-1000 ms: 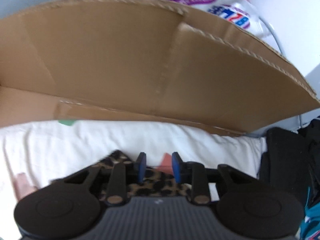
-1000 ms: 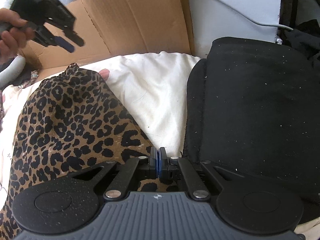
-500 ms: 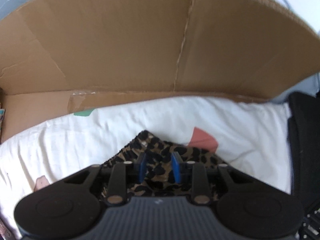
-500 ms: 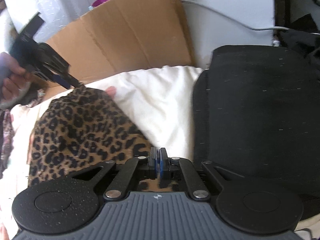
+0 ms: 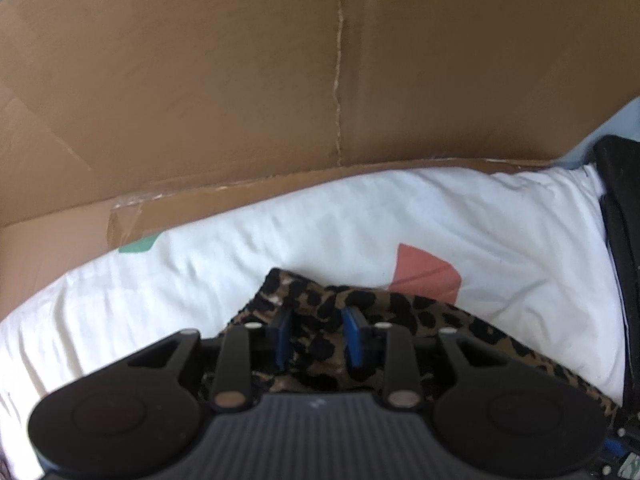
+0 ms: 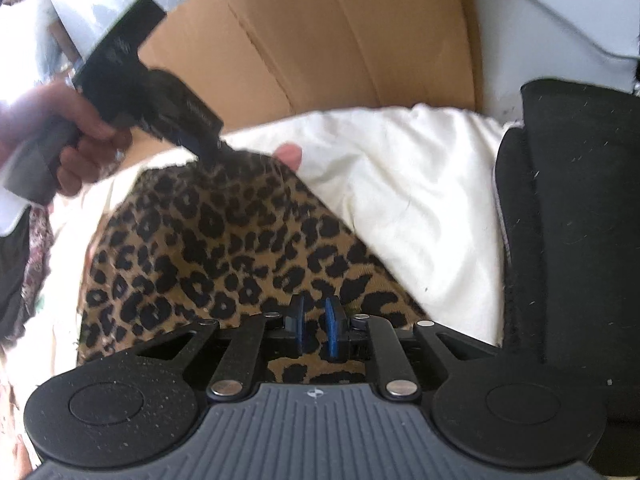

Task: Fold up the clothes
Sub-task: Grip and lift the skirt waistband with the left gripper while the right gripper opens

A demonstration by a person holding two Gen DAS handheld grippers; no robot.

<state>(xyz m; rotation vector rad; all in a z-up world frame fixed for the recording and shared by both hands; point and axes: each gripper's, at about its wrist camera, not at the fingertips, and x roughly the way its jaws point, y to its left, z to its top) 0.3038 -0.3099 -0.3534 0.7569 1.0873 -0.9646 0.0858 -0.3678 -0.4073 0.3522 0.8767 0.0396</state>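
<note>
Beside leopard-print garment [image 6: 224, 248], cardboard box [image 5: 280, 80], black cushion [image 6: 572, 220]

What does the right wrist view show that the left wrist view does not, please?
Only the right wrist view shows the person's hand holding the left tool at the far edge of the leopard-print garment, and the black cushion broadly. Only the left wrist view shows the coral patch and green patch on the white bedding. Both show the garment, the bedding and the cardboard box.
</note>
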